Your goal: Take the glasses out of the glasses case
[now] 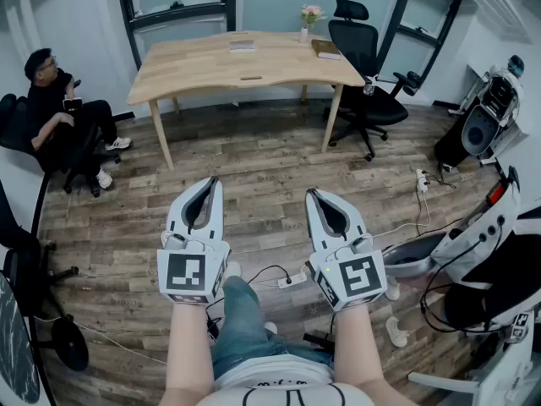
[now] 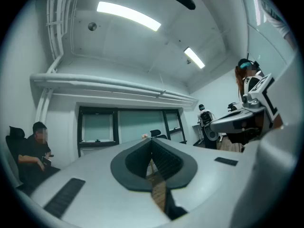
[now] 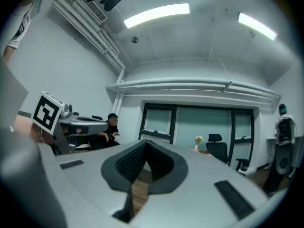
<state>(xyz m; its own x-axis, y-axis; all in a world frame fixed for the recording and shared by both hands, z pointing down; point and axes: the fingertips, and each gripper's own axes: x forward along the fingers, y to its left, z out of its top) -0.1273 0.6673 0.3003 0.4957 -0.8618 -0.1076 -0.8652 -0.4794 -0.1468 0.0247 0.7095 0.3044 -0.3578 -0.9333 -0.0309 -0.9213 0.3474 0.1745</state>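
Note:
I stand some way back from a wooden table (image 1: 203, 70). On its top lie a flat dark object (image 1: 243, 46) and a brownish box-like object (image 1: 325, 49); I cannot tell which is the glasses case, and no glasses show. My left gripper (image 1: 211, 180) and right gripper (image 1: 311, 193) are held side by side over the wooden floor, pointing toward the table. Both are shut with nothing between the jaws. The left gripper view shows the tips (image 2: 151, 139) meeting, and the right gripper view shows the same (image 3: 145, 141).
A person sits on a chair at the left (image 1: 51, 100). A black office chair (image 1: 363, 57) stands at the table's right end, beside a vase of flowers (image 1: 309, 19). Cables and a power strip (image 1: 287, 279) lie on the floor. Equipment (image 1: 490, 112) fills the right side.

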